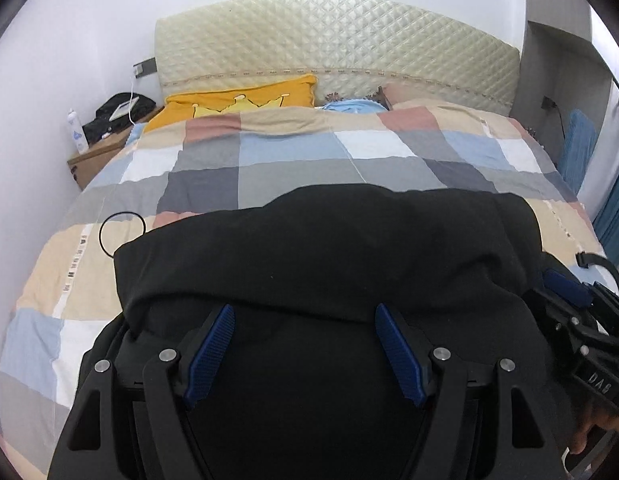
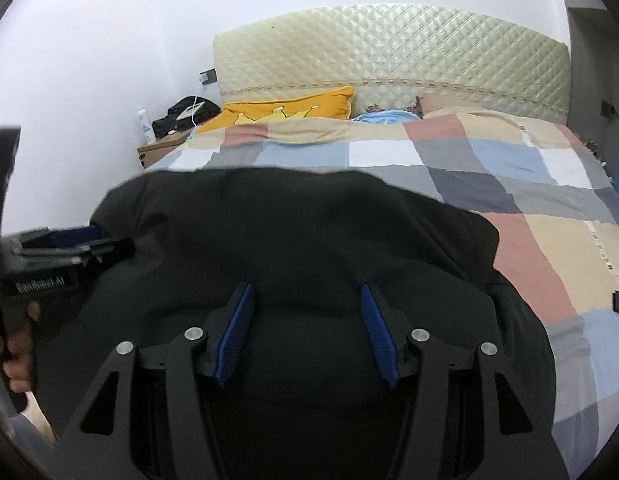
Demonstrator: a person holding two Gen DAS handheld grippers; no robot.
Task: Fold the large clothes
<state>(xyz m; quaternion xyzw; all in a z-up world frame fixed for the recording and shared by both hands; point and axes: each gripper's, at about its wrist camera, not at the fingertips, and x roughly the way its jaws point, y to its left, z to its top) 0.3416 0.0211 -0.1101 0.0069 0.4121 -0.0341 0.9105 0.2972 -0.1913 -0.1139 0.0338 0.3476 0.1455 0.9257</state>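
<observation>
A large black garment [image 1: 329,248] [image 2: 293,220] lies heaped on the checked quilt [image 1: 349,148] [image 2: 529,240] at the near end of the bed. My left gripper [image 1: 304,312] hovers low over its near part. Its blue pads [image 1: 213,352] stand wide apart, with only loose cloth beneath them. My right gripper [image 2: 306,292] is also open over the garment, its pads [image 2: 379,336] pressing on nothing. Each gripper shows in the other's view, at the garment's side: the right gripper [image 1: 569,292], the left gripper [image 2: 81,240]. A folded edge of cloth runs just beyond both sets of fingertips.
A quilted cream headboard [image 1: 337,48] backs the bed, with a yellow pillow [image 1: 245,100] and a blue cloth [image 1: 353,106] below it. A bedside table [image 1: 97,156] carries a white bottle [image 1: 77,132] and a black bag [image 1: 121,110]. A black elastic ring [image 1: 122,232] lies on the quilt. Blue curtains [image 1: 613,208] hang on the right.
</observation>
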